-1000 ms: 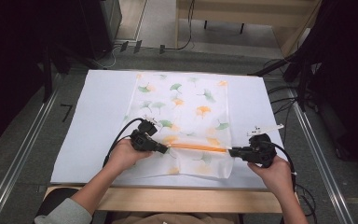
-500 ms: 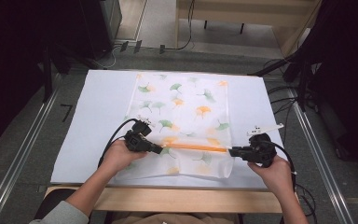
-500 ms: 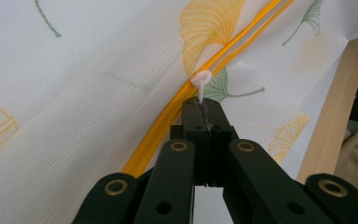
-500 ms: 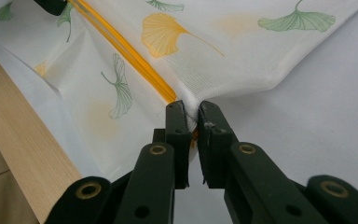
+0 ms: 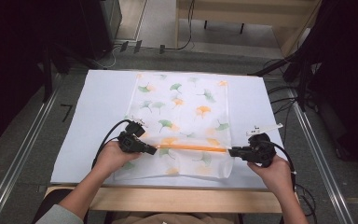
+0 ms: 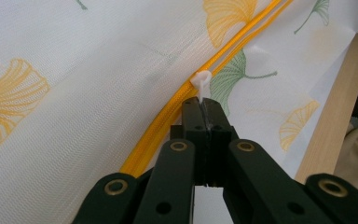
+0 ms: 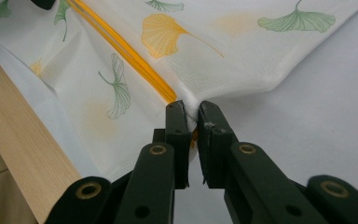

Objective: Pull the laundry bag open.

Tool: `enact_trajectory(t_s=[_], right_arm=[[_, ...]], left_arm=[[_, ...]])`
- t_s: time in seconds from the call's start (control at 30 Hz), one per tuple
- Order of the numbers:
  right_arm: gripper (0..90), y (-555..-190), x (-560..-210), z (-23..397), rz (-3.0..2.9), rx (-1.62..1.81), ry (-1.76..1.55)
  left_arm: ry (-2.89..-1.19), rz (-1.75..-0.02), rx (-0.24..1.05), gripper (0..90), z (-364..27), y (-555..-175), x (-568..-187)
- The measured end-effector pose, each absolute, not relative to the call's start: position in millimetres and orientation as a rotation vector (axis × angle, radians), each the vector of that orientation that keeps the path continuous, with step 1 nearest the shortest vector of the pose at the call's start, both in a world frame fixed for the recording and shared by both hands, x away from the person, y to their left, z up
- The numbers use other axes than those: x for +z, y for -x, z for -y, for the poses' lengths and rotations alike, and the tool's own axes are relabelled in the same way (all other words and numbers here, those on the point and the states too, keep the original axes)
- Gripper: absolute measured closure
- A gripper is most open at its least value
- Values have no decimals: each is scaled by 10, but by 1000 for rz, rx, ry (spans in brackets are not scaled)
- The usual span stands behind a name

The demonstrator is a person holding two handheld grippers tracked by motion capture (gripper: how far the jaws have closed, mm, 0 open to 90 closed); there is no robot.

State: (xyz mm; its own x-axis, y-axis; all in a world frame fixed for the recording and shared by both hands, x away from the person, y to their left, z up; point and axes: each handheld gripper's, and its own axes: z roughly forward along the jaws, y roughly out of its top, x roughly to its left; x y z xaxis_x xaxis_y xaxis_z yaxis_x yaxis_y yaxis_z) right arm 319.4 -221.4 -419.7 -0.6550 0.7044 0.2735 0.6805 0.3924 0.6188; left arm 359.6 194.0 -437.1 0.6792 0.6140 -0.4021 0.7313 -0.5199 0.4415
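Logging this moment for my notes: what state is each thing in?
mesh bag: lying flat on the table, right edge pinched up.
orange zipper: closed between the two grippers.
zipper pull: clamped by the left gripper.
left gripper: shut on zipper pull.
right gripper: shut on bag edge.

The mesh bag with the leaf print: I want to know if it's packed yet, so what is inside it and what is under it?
The mesh bag lies flat on a white sheet over the table. No bulge shows through it. The orange zipper looks closed, so the inside is hidden.
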Motion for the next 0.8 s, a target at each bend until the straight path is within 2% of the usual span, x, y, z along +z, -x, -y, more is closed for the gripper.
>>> enact_trajectory(t_s=[0.8], right_arm=[[849, -3202, -4201, 2215, -2599, 1129, -1287]], left_arm=[[-2291, -1044, -284, 900, -2000, -3610, -4381]])
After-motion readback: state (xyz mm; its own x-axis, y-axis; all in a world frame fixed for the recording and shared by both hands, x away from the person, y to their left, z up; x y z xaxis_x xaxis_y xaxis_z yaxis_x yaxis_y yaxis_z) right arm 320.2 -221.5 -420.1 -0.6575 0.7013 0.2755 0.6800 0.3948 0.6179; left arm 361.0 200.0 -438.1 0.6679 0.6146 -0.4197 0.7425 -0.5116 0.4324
